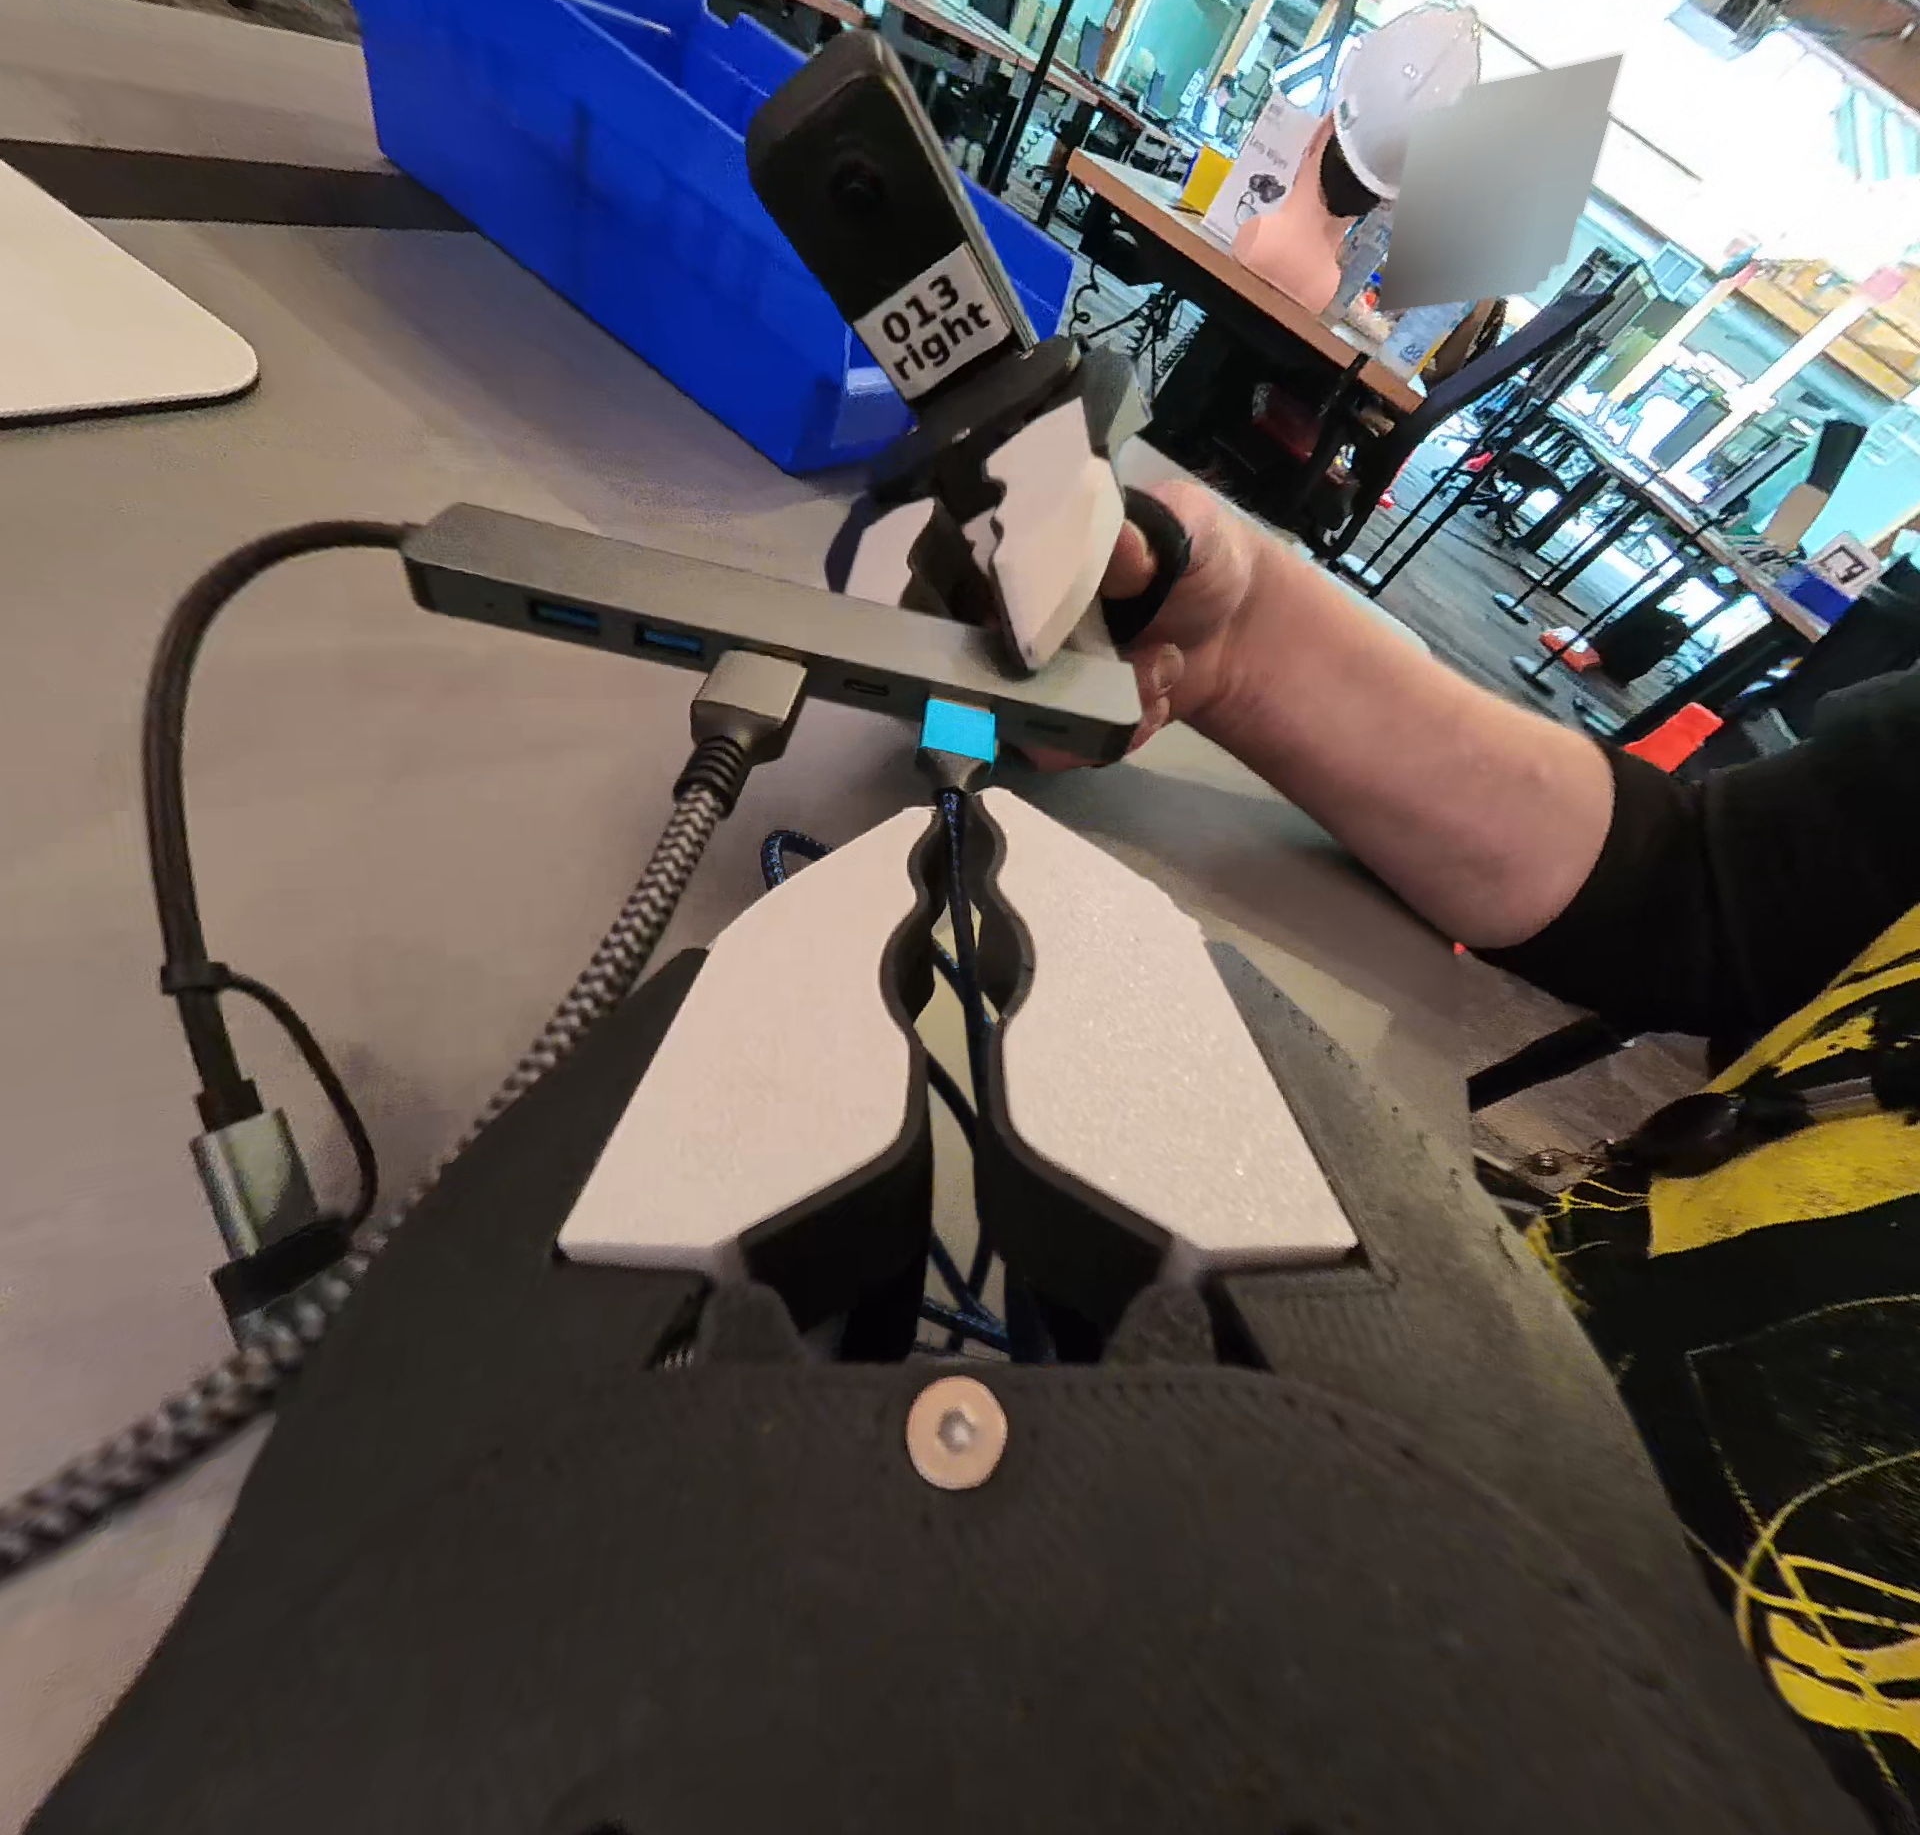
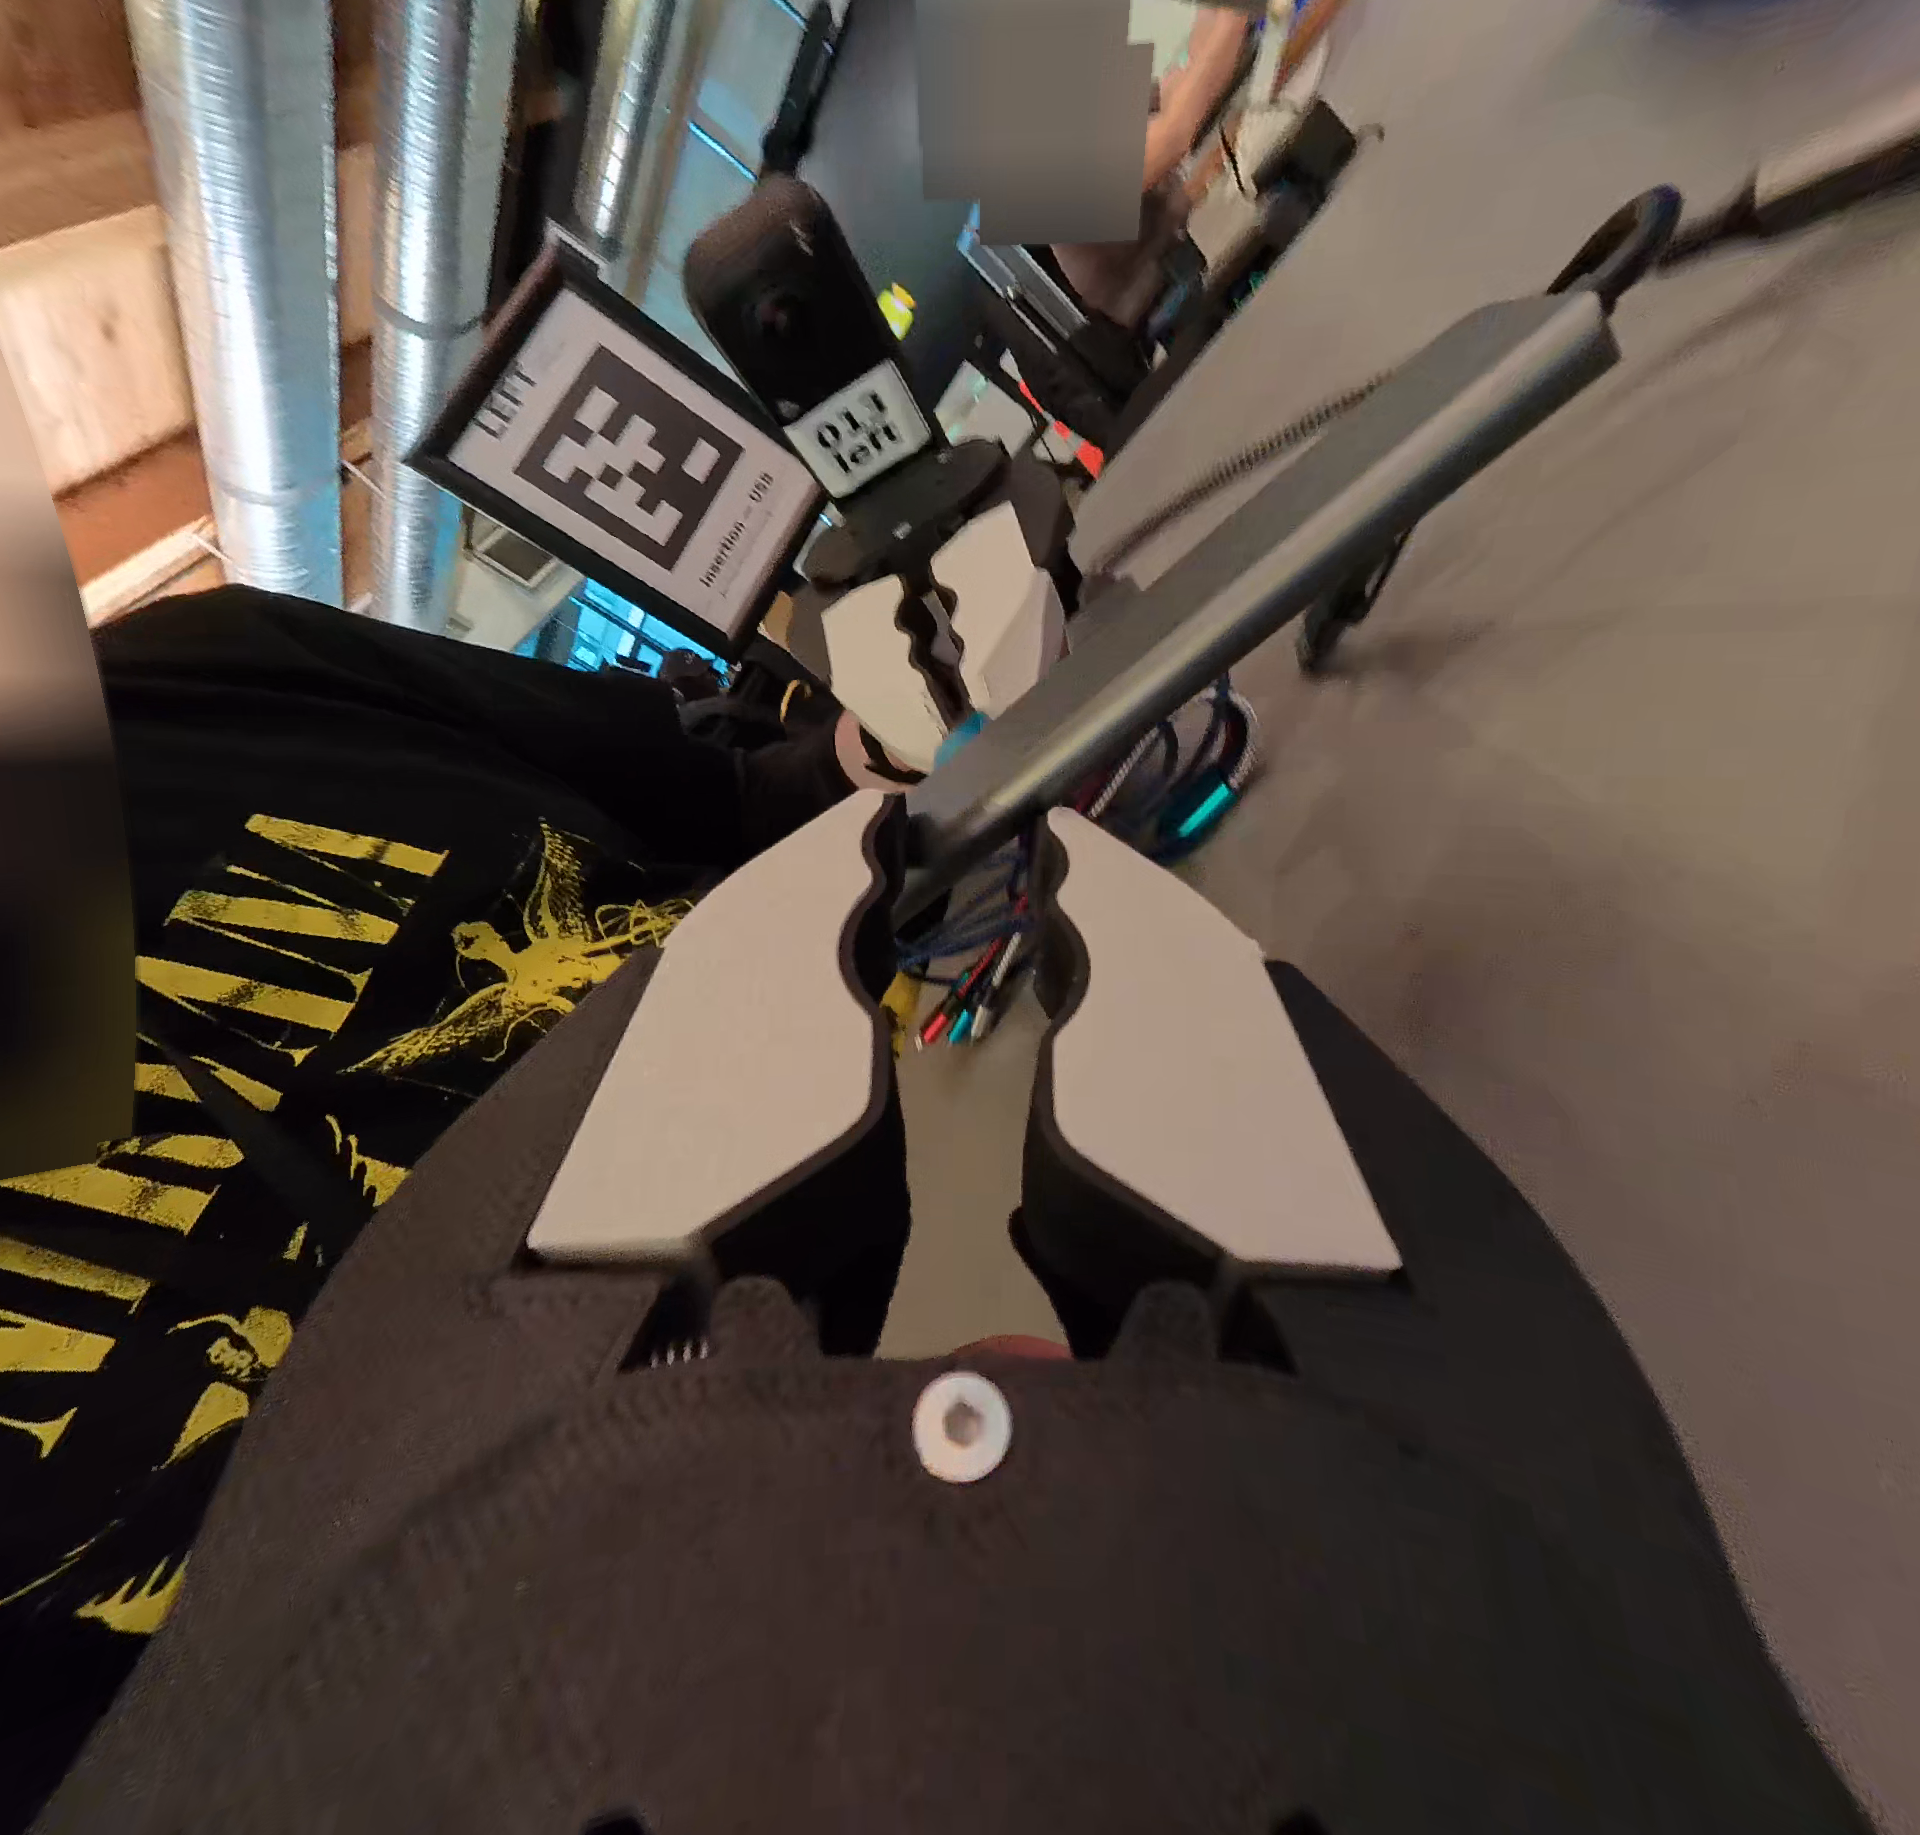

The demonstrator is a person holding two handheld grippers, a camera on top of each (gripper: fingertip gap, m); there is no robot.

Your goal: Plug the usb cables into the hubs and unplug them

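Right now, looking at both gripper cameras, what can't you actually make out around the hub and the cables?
- Right wrist view: the hub's port side faces away, so the plugs are hidden.
- Right wrist view: motion blur hides whether the right gripper presses the hub.
- Left wrist view: the blue cable disappears behind the left gripper.
- Left wrist view: the grey braided cable is cut off by the left edge.

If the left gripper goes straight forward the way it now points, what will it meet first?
Most likely the light-blue USB plug, seated in the grey hub directly ahead of the left gripper, which is shut on that plug's dark blue cable. The hub's edge follows.
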